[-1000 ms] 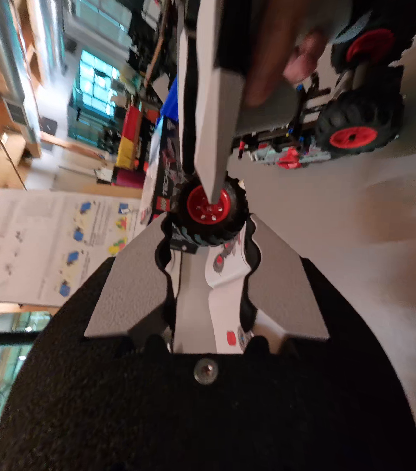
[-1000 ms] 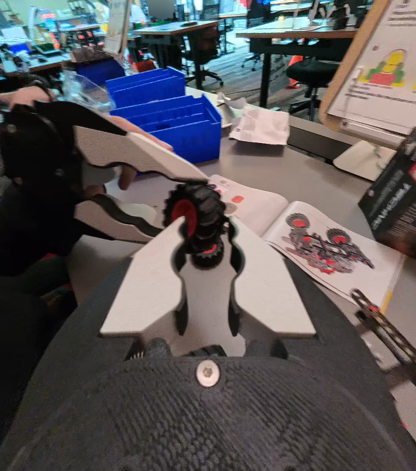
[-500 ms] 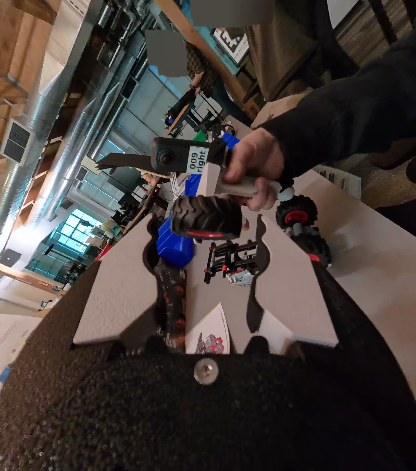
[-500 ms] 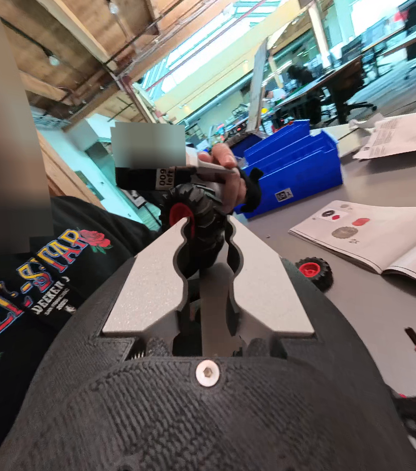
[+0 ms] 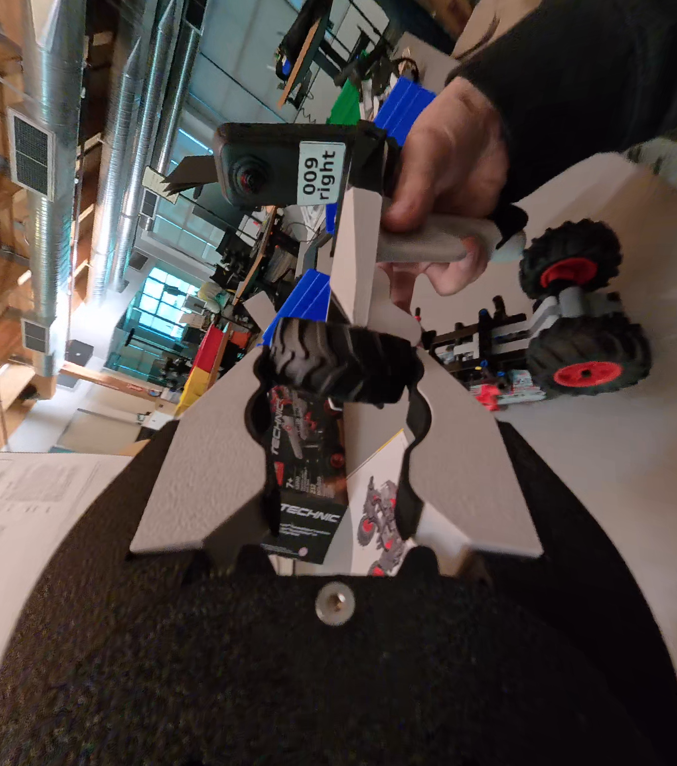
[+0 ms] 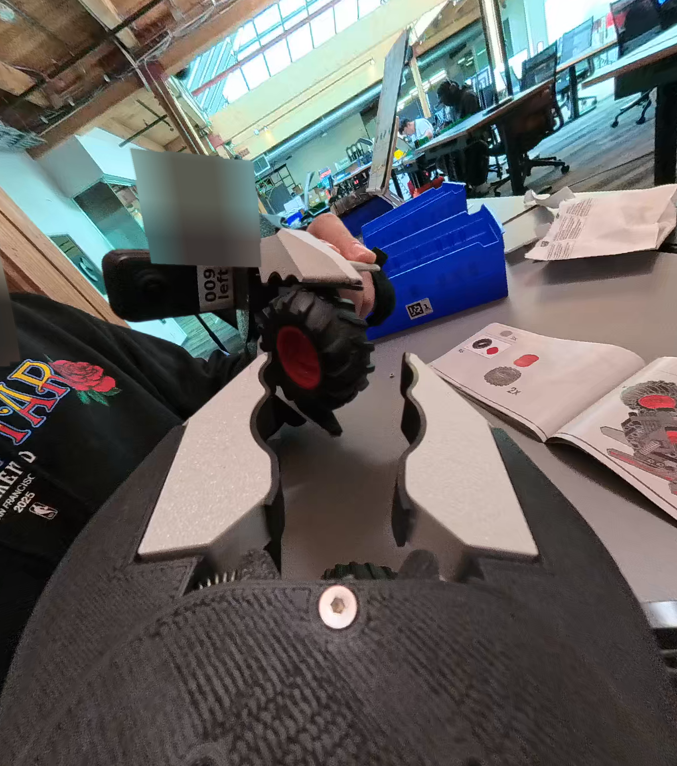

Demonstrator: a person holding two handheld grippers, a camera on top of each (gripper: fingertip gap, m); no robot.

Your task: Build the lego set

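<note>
A black lego wheel (image 5: 340,364) with a red hub (image 6: 299,356) is gripped across its tread by my left gripper (image 5: 340,360), which is shut on it in the air. My right gripper (image 6: 336,360) is open, and the wheel sits by its left fingertip, not clamped. In the right wrist view the left gripper's grey fingers (image 6: 311,265) lie above and below the wheel. The part-built lego vehicle (image 5: 494,352) stands on the grey table (image 5: 577,497) with two wheels on it (image 5: 585,369). The open instruction booklet (image 6: 577,393) lies on the table.
Blue bins (image 6: 432,265) stand at the back of the table, with a white paper bag (image 6: 602,224) to their right. The black lego box (image 5: 307,456) stands near the booklet. A white poster board (image 5: 17,539) is at the left. A person's hand (image 5: 452,174) holds the right gripper. Both grippers' tips are close together, under 4 cm apart.
My right gripper was shut on the wheel and has now opened and let it go. My left gripper has closed on the wheel. Both grippers rose off the table.
</note>
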